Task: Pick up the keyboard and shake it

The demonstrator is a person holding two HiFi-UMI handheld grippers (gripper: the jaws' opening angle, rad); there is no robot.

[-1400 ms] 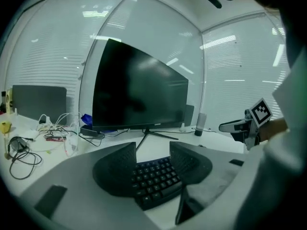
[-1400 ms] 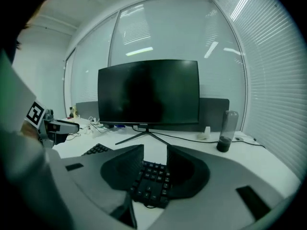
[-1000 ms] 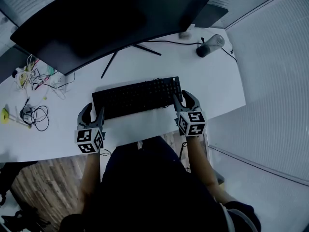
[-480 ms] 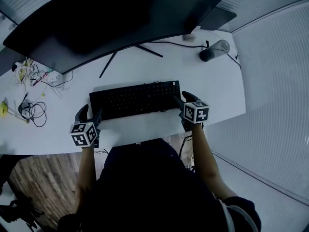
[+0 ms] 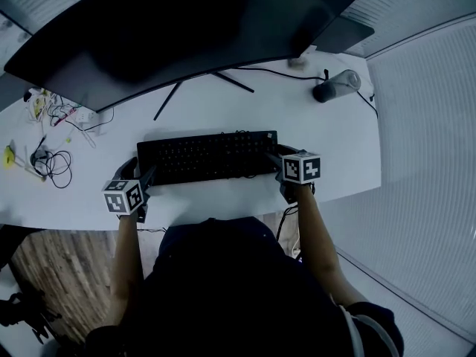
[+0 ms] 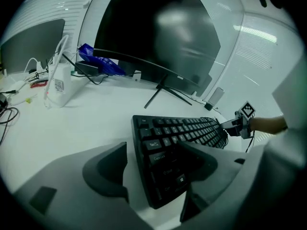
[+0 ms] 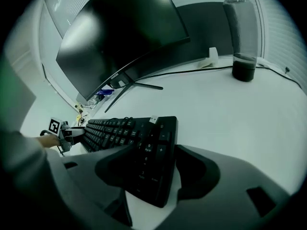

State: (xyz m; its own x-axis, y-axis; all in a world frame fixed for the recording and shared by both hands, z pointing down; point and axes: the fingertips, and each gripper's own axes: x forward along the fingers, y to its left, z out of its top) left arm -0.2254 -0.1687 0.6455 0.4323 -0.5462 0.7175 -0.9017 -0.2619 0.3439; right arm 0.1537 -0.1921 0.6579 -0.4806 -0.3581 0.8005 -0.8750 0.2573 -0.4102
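Lowered since the earlier frames, both grippers are set at the ends of the black keyboard (image 5: 208, 156), which is laid flat on the white worktop (image 5: 245, 106). Its left end is straddled by the left gripper (image 5: 141, 171) and its right end by the right gripper (image 5: 279, 155), the jaws of both just opened wide.

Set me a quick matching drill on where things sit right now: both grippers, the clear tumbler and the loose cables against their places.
Things:
1. left gripper
2. right gripper
3. tumbler
4. loose cables

Places or states:
A. far right of the desk, beyond the monitor
B. open around the keyboard at its number-pad end
C. near the desk's left edge
D. open around the keyboard's Tab and Caps Lock end

Pairs: 1-D, 2-B, 3-A, 4-C.

Both grippers' jaws have just been opening, each with a keyboard end between them.
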